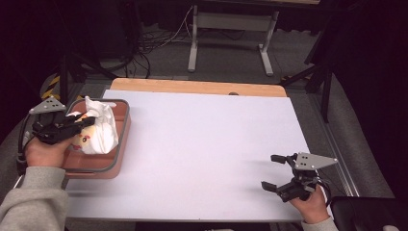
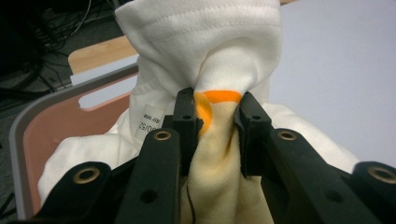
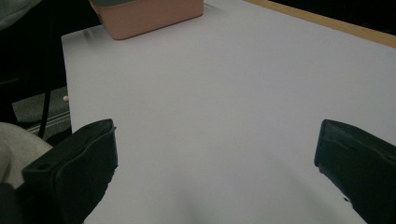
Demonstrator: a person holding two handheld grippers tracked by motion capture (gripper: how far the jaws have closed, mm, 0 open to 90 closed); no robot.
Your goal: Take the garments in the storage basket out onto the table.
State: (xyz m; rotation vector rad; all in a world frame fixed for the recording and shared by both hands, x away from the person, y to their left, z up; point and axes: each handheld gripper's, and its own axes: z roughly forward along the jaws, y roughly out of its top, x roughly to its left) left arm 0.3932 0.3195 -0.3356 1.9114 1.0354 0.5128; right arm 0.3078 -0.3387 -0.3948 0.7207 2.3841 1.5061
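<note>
Left tool [image 2: 215, 114]: clenched on a bunched fold of the white garment [image 2: 205, 51], pinching cream and orange fabric between its jaws.
White garment: gathered over the pink basket [image 1: 122, 132], held up at the basket's left side.
Pink basket: grey-rimmed, on the left edge of the desk [image 1: 207, 144].
Right tool [image 1: 278, 172]: released, jaws wide apart and holding nothing, over bare desk at the near right corner, well apart from the basket.

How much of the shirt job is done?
Done: the left gripper has pinched the white shirt. In hand: the shirt is bunched up, part of it above the pink basket rim. Left: probably getting it onto the table, where the open right gripper waits.
</note>
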